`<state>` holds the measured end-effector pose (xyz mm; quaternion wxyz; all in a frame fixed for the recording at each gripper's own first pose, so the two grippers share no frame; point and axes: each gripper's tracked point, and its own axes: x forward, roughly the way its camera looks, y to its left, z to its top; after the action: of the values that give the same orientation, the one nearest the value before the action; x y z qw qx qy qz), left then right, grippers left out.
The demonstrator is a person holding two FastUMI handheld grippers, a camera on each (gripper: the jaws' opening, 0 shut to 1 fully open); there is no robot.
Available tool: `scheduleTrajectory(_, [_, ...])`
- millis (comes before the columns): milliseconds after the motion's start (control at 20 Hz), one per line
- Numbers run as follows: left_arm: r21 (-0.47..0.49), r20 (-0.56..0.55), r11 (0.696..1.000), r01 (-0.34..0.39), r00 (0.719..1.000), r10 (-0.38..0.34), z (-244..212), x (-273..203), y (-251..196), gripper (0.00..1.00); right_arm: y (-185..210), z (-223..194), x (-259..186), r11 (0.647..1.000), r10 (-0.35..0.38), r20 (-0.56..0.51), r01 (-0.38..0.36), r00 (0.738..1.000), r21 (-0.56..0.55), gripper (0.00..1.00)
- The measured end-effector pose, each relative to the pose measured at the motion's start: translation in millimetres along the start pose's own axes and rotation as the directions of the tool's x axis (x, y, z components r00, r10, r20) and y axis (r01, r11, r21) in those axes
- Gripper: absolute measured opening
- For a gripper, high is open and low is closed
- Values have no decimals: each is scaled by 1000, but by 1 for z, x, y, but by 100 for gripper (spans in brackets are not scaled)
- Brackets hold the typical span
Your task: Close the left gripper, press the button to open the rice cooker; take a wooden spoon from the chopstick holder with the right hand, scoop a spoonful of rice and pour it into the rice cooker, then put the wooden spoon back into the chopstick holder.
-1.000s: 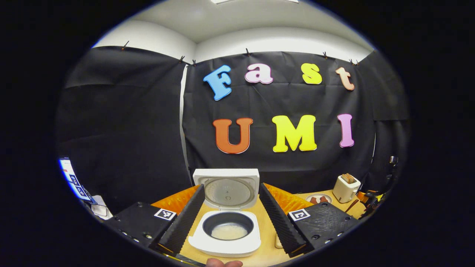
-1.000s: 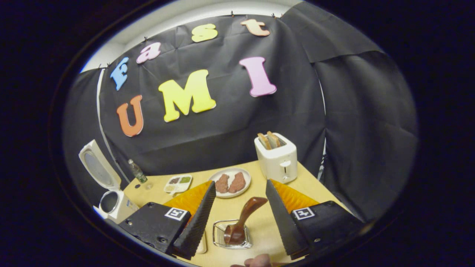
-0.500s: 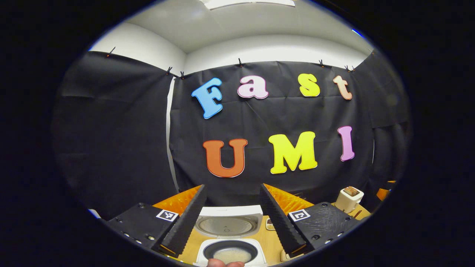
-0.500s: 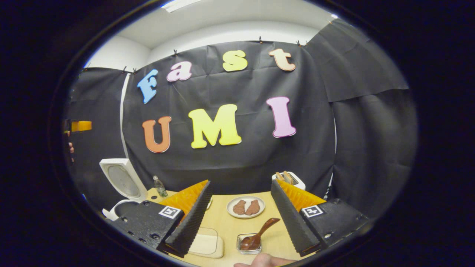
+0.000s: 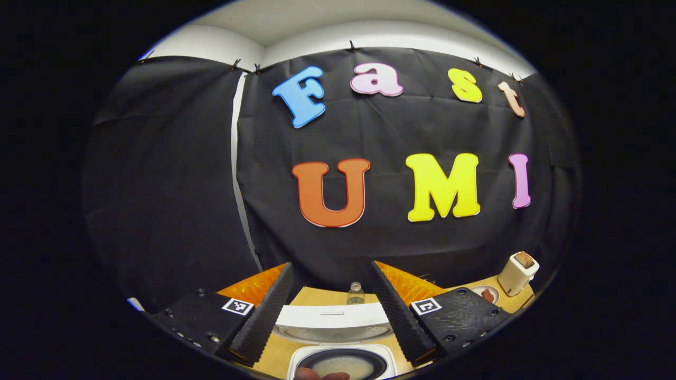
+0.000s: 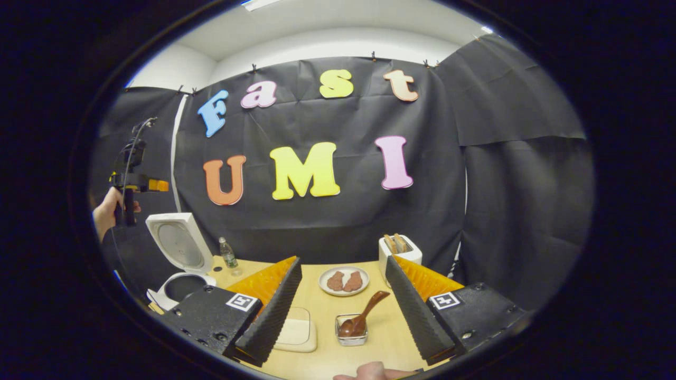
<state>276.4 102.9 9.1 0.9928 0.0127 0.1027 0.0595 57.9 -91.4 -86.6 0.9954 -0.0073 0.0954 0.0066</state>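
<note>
Both grippers, left [image 5: 330, 295] and right [image 6: 343, 295], are being held wide open and empty, judged finished, while the wooden spoon [image 6: 362, 319] is being left in its holder [image 6: 351, 336] at six o'clock, rice cooker [image 6: 177, 264] at nine.

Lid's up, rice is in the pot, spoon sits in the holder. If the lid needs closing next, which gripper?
Left. The left gripper is open directly over the white rice cooker and its raised lid. The right gripper faces the brown wooden spoon, with the cooker off to its side.

Glossy brown wooden spoon [image 6: 363, 317] in shiny metal holder [image 6: 351, 337]; smooth white plastic rice cooker [image 6: 177, 261]; matt wood tabletop [image 6: 369, 352].
</note>
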Motion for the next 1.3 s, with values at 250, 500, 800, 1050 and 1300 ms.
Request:
scheduleTrajectory(250, [-72,-192,997,22,981,-35,-41,38,2,93,-20,-6,-5,999,-46,-45,45,998,-26,96])
scheduleTrajectory(500, [-97,-324,995,8,945,-39,-67,40,5,94,-26,1,-11,998,-65,-24,65,998,-7,100])
scheduleTrajectory(800, [-88,-401,995,54,912,-84,-88,8,4,98,-2,-3,-10,1000,-4,-27,4,1000,-14,96])
scheduleTrajectory(1050, [-122,-449,986,112,880,-156,-133,-52,-14,97,16,-4,-14,999,42,-17,-42,999,-13,100])
scheduleTrajectory(1300, [-132,-474,983,125,863,-174,-199,-94,-23,97,35,-12,-23,995,91,-38,-92,995,-38,100])
